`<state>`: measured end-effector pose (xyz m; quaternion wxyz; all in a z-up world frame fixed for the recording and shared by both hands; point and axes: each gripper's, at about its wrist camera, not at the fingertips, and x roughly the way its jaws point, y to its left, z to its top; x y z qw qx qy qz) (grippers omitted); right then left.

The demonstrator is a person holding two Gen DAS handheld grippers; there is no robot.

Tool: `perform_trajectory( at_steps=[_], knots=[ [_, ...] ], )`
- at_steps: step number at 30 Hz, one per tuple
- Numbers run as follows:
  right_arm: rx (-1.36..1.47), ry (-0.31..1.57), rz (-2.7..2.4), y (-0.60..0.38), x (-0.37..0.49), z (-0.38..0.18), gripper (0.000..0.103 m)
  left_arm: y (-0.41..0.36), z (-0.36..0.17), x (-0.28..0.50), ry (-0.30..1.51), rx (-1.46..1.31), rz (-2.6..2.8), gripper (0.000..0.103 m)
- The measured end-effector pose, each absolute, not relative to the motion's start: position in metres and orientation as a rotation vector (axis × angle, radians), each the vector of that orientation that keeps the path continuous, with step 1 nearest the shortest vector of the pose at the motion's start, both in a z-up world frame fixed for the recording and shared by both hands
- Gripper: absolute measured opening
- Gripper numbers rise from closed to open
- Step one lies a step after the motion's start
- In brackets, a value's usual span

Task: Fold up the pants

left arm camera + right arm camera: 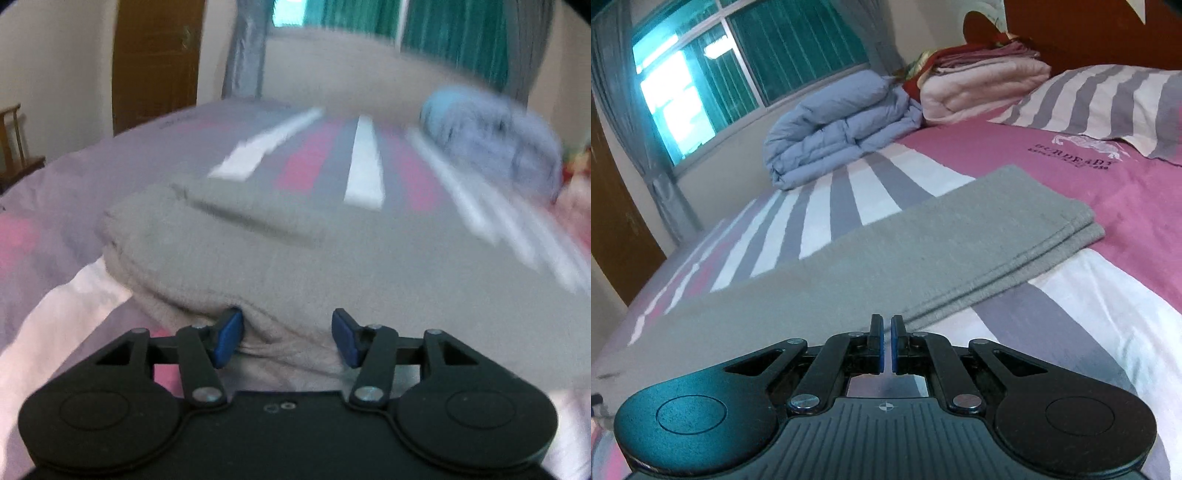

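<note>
Grey pants point(295, 258) lie on the striped bed, folded lengthwise. In the left wrist view the waist end with a pocket slit fills the middle; my left gripper point(288, 338) is open, its blue pads on either side of a bunched edge of the cloth. In the right wrist view the pants point(923, 251) stretch as a long layered strip, leg ends at the right. My right gripper point(886, 343) is shut at the pants' near edge; whether cloth is pinched between the pads cannot be seen.
A folded blue duvet point(834, 136) and a stack of pink and red blankets point(982, 85) lie at the bed's far side. A striped pillow point(1108, 103) lies by the headboard. A wooden door point(155, 62) and a chair point(14, 147) stand at the left.
</note>
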<state>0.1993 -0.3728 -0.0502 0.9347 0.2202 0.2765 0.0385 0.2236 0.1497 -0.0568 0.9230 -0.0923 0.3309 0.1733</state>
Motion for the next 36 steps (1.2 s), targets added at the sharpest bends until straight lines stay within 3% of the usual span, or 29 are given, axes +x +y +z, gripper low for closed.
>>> perform_trajectory(
  at_steps=[8,10,11,12,16,19,23,36],
  knots=[
    [0.474,0.556,0.15,-0.366,0.199,-0.05,0.008,0.164,-0.057,0.194,0.596,-0.296,0.299,0.045],
    [0.479,0.55,0.155,-0.364,0.197,-0.05,0.042,0.166,-0.058,0.192,0.577,-0.314,0.298,0.043],
    [0.477,0.543,0.145,-0.363,0.196,-0.049,0.07,0.166,-0.058,0.191,0.566,-0.32,0.292,0.043],
    [0.474,0.525,0.137,-0.362,0.194,-0.048,0.073,0.167,-0.059,0.189,0.558,-0.329,0.288,0.043],
    [0.47,0.519,0.154,-0.361,0.194,-0.047,0.073,0.17,-0.06,0.19,0.542,-0.35,0.276,0.037],
    [0.476,0.527,0.158,-0.361,0.196,-0.048,0.073,0.174,-0.063,0.195,0.558,-0.369,0.26,0.02],
    [0.484,0.541,0.144,-0.361,0.198,-0.051,0.073,0.179,-0.064,0.191,0.552,-0.409,0.258,0.004],
    [0.481,0.554,0.141,-0.36,0.195,-0.051,0.073,0.18,-0.061,0.17,0.547,-0.411,0.26,0.004]
  ],
)
